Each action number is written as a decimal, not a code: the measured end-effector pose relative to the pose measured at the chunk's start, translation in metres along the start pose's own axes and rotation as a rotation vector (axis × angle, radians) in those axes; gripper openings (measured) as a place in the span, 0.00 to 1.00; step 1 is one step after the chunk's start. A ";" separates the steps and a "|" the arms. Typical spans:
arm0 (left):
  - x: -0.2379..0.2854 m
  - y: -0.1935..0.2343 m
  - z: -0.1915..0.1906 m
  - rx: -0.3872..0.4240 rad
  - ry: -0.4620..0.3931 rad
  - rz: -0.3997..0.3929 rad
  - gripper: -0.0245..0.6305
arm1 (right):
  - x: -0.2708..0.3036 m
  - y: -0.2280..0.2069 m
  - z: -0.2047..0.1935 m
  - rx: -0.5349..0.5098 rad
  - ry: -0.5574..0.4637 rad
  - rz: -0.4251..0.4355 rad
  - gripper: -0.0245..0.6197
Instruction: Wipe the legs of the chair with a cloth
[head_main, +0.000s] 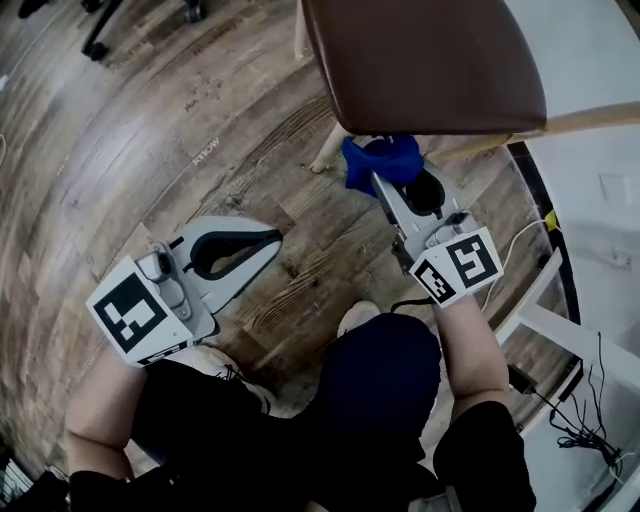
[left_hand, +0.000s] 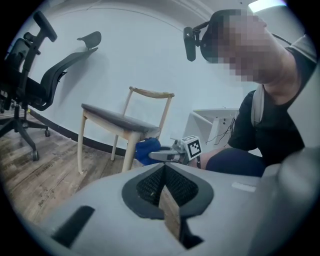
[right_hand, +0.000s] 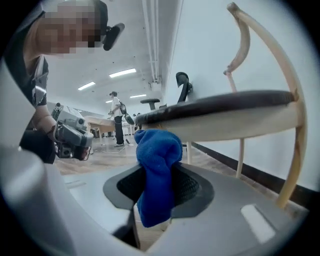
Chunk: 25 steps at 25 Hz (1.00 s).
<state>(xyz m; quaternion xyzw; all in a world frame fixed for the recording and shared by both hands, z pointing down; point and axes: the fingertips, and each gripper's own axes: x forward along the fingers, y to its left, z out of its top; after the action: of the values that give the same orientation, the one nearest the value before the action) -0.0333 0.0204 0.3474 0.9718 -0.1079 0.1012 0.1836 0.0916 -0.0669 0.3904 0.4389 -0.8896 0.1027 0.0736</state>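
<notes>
At 6 o'clock in the head view, nearest us, the operator's knee (head_main: 385, 370) is bent low, which brings both tools down toward the wood floor (head_main: 150, 150).

The left tool (head_main: 262, 246) sits at 8 o'clock, well apart from the chair. Its own view shows the jaws drawn together with nothing between them. We judge that it is parked there to keep clear of the working side.

The right tool (head_main: 392, 195) sits just right of centre and points toward 11 o'clock. Its jaws are clamped on the blue cloth (right_hand: 157, 170). The cloth bunches out beyond the tips, so fabric rather than the tool would meet the wood.

The cloth lies below the front edge of the chair seat (head_main: 430, 60), just beside the pale chair leg (head_main: 330, 150), at that leg's 3 o'clock. We cannot confirm contact from these views. We judge the step in hand to be bringing the cloth onto this leg.

Farthest out, an office chair (left_hand: 45, 80) stands at 10 o'clock in the left gripper view.
</notes>
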 end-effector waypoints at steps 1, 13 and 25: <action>-0.001 0.001 0.000 -0.003 -0.001 0.002 0.05 | -0.004 0.002 0.008 -0.009 -0.011 0.000 0.26; 0.008 0.000 0.000 -0.003 0.007 0.007 0.05 | -0.032 -0.039 0.044 -0.081 0.039 -0.101 0.26; 0.014 -0.001 -0.006 -0.002 0.031 0.005 0.05 | -0.138 -0.211 0.059 0.071 -0.039 -0.545 0.26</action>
<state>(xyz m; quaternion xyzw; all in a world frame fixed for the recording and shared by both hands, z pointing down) -0.0202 0.0215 0.3560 0.9696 -0.1075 0.1169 0.1862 0.3407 -0.1011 0.3279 0.6662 -0.7358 0.1017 0.0662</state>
